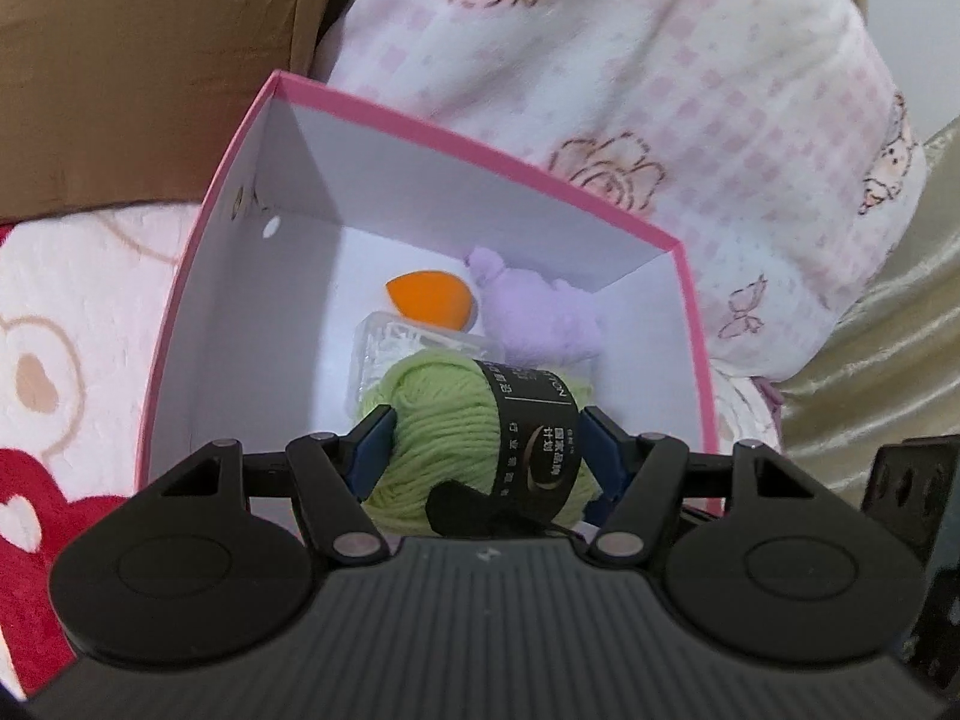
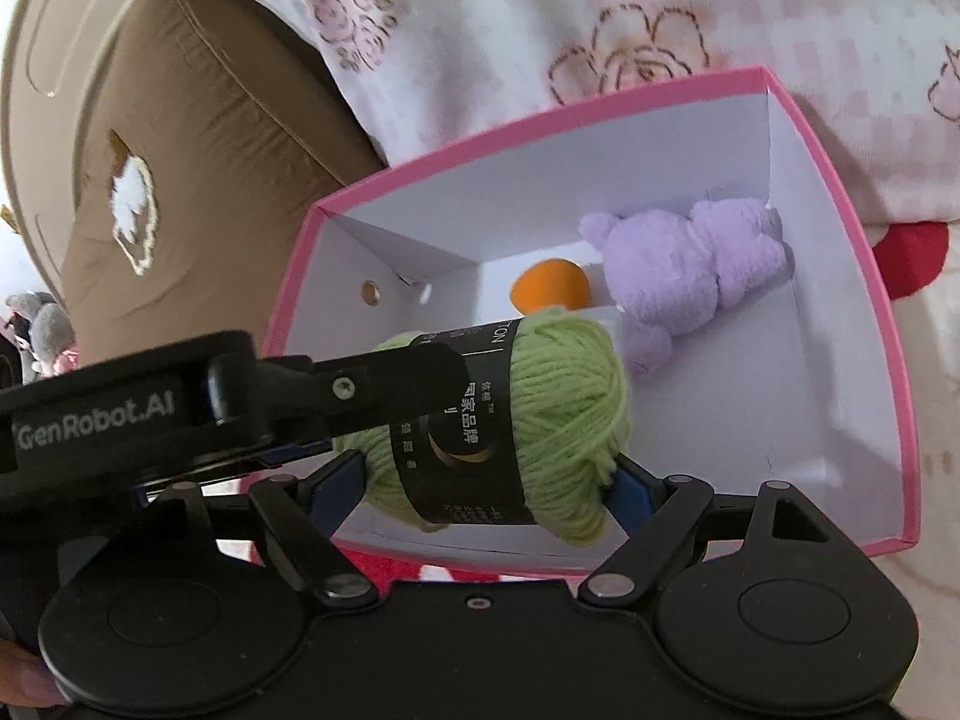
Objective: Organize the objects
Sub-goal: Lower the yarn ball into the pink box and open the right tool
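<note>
A green yarn ball (image 1: 444,438) with a black paper band hangs over the open pink box (image 1: 480,138), just above its inside. My left gripper (image 1: 486,420) is shut on it, blue pads pressing both sides. In the right wrist view the yarn ball (image 2: 564,396) also sits between the pads of my right gripper (image 2: 486,474), which is shut on it along its length. The left gripper's black finger (image 2: 384,384) reaches across it from the left. On the floor of the box (image 2: 840,192) lie a purple plush toy (image 2: 690,264), an orange sponge (image 2: 549,288) and a clear plastic case (image 1: 390,348).
The box rests on a red-and-white bear blanket (image 1: 60,360). A brown cardboard box (image 2: 210,150) stands close to its left wall. A pink floral quilt (image 1: 660,60) bulges behind it, and gold fabric (image 1: 888,330) lies to the right. Grey plush toys (image 2: 36,324) sit far left.
</note>
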### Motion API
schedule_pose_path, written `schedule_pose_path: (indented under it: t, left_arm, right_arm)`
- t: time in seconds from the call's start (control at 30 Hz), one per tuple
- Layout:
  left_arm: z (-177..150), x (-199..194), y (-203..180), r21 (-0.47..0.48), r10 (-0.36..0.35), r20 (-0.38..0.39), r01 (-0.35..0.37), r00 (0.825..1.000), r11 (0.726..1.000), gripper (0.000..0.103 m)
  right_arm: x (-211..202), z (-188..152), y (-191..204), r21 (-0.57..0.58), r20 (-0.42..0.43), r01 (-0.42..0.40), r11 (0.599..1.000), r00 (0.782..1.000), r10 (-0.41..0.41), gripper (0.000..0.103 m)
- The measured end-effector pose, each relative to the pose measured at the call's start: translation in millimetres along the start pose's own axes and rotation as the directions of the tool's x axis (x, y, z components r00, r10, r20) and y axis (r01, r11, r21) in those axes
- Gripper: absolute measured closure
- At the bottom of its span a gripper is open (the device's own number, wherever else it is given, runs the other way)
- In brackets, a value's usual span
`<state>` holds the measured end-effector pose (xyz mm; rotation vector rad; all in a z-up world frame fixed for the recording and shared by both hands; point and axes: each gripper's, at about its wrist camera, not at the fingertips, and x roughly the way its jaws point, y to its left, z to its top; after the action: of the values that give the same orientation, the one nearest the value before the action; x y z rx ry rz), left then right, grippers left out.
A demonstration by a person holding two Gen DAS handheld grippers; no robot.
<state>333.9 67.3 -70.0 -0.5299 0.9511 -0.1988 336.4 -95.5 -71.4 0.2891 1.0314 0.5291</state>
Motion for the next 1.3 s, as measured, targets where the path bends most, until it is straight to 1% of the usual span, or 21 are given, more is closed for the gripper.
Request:
schedule_pose_path:
  t: [0.1,0.17,0.27,0.37,0.47,0.57,0.6,0.63,0.67,0.7,0.77,0.83,0.9,0.93,0.97,1.07,1.1,1.13,1.2,1.27,1.3]
  left_arm:
    - [-0.2,11.2,0.8,0.004,0.041,-0.022,-0.041,0.999,0.999,0.038]
    - [0.3,16.1,1.1,0.02,0.049,-0.018,-0.049,0.999,0.999,0.038]
    - [0.9,21.7,7.7,0.0,0.038,-0.01,-0.038,0.999,0.999,0.038]
    - [0.2,21.5,13.7,-0.01,0.021,-0.017,-0.021,1.0,1.0,0.038]
    - [-1.3,13.8,16.6,0.008,0.011,0.009,-0.011,1.0,1.0,0.038]
    - [-2.3,9.8,18.7,0.02,0.026,0.02,-0.027,0.999,0.999,0.039]
    - [-3.1,9.9,18.7,0.032,0.037,0.015,-0.037,0.999,0.999,0.042]
    - [-4.1,11.3,17.8,0.052,0.052,0.004,-0.052,0.999,0.997,0.05]
    - [-5.6,13.1,17.1,0.073,0.068,-0.009,-0.067,0.998,0.995,0.053]
    - [-7.3,14.8,16.9,0.082,0.081,-0.016,-0.08,0.997,0.993,0.053]
    - [-10.0,17.0,18.5,0.067,0.08,-0.024,-0.078,0.997,0.995,0.057]
    - [-13.4,17.5,19.1,0.061,0.077,0.002,-0.076,0.997,0.995,0.063]
    - [-16.8,17.8,16.4,0.088,0.089,0.017,-0.09,0.996,0.992,0.065]
    - [-17.4,18.4,16.3,0.087,0.089,0.014,-0.09,0.996,0.992,0.065]
    - [-17.5,19.6,17.7,0.072,0.082,0.004,-0.082,0.997,0.994,0.065]
    - [-15.6,23.9,28.0,-0.025,0.039,-0.033,-0.04,0.999,0.999,0.065]
    - [-15.2,25.0,30.4,-0.049,0.031,-0.033,-0.033,0.999,0.998,0.065]
    - [-15.2,24.8,31.6,-0.065,0.026,-0.022,-0.027,0.999,0.998,0.066]
    - [-16.2,25.8,30.4,-0.077,0.037,0.004,-0.037,0.999,0.996,0.067]
    - [-17.9,28.8,24.0,-0.05,0.071,0.007,-0.071,0.997,0.996,0.067]
    - [-19.1,29.7,20.8,-0.033,0.086,0.007,-0.086,0.996,0.996,0.068]
  right_arm:
    - [9.5,-2.2,1.5,-0.041,-0.014,0.023,0.999,1.0,-0.023,0.016]
    - [18.4,-2.5,0.4,-0.056,-0.04,0.029,0.998,0.999,-0.031,0.016]
    - [26.1,-1.3,-5.3,-0.049,-0.055,0.033,0.998,0.998,-0.036,0.016]
    - [31.8,0.5,-6.6,-0.063,-0.072,0.057,0.996,0.996,-0.061,0.017]
    - [38.5,-1.1,-8.3,-0.057,-0.099,0.074,0.996,0.992,-0.08,0.017]
    - [42.9,-3.9,-1.6,-0.093,-0.106,0.096,0.991,0.989,-0.105,0.017]
    - [43.8,-3.2,-1.8,-0.083,-0.112,0.092,0.992,0.989,-0.101,0.016]
    - [44.3,-2.3,-2.1,-0.072,-0.116,0.087,0.994,0.989,-0.095,0.016]
    - [44.4,-1.3,-2.6,-0.063,-0.114,0.082,0.995,0.989,-0.089,0.015]
    - [44.7,-0.5,-3.3,-0.055,-0.109,0.079,0.995,0.991,-0.084,0.014]
    - [46.0,-0.7,-5.3,-0.054,-0.11,0.081,0.995,0.99,-0.086,0.013]
    - [50.5,-0.8,-6.0,-0.059,-0.136,0.087,0.994,0.986,-0.094,0.013]
    - [48.8,-2.4,-5.1,-0.083,-0.139,0.092,0.992,0.985,-0.103,0.013]
    - [45.9,-2.7,-6.4,-0.081,-0.135,0.09,0.993,0.986,-0.1,0.013]
    - [43.1,-2.1,-7.8,-0.079,-0.133,0.082,0.994,0.987,-0.092,0.013]
    - [30.9,0.3,-12.1,-0.083,-0.106,0.076,0.994,0.991,-0.084,0.013]
    - [27.9,1.2,-13.2,-0.088,-0.095,0.075,0.993,0.992,-0.083,0.015]
    - [22.7,1.6,-14.1,-0.098,-0.065,0.081,0.992,0.994,-0.088,0.019]
    - [16.2,3.0,-15.2,-0.111,-0.016,0.112,0.987,0.993,-0.114,0.031]
    - [14.1,6.5,-15.1,-0.108,-0.007,0.096,0.989,0.995,-0.097,0.039]
    - [14.5,7.8,-13.1,-0.12,-0.002,0.107,0.987,0.994,-0.108,0.042]
